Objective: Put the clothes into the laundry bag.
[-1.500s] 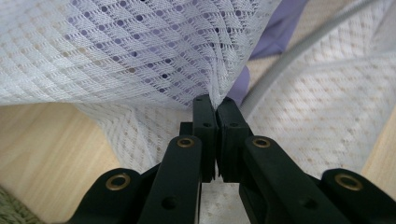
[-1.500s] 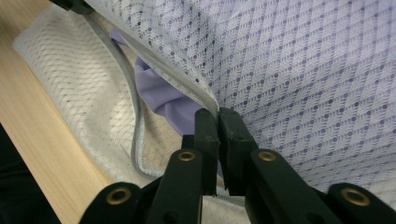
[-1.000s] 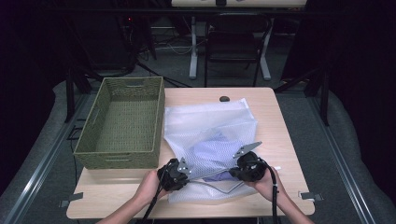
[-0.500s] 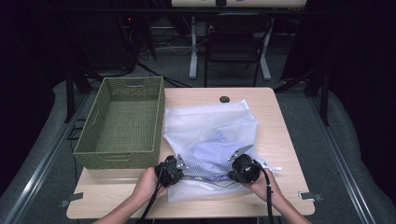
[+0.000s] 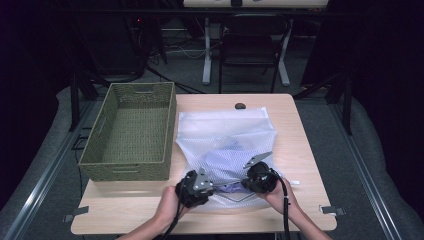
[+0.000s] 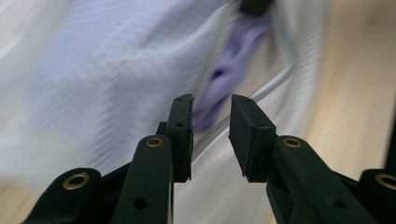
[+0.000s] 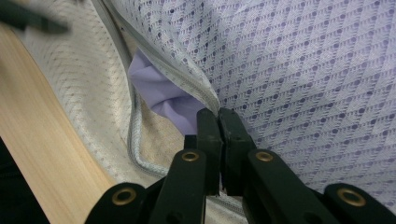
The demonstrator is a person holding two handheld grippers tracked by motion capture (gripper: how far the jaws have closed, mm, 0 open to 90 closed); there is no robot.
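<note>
— Two grippers work the near mouth of the white mesh zip-up laundry bag (image 5: 225, 137), which lies flat on the pale wooden table (image 5: 300, 150) beside the olive woven rectangular basket (image 5: 131, 131). How do they stand?

— Left gripper (image 6: 210, 133) has its jaws apart, closing on nothing, aimed at the lilac folded garment (image 6: 224, 74) showing in the opening. Right gripper (image 7: 218, 122) is pinched tight on the bag's upper edge by the zip.

— Risk?

— I'd judge the mesh could slip from that thin pinch, closing the mouth, or the left jaws could snag netting instead of cloth.

— Obstacles?

— Basket sits close left; a small dark round knob (image 5: 240, 105) lies well clear behind.
</note>
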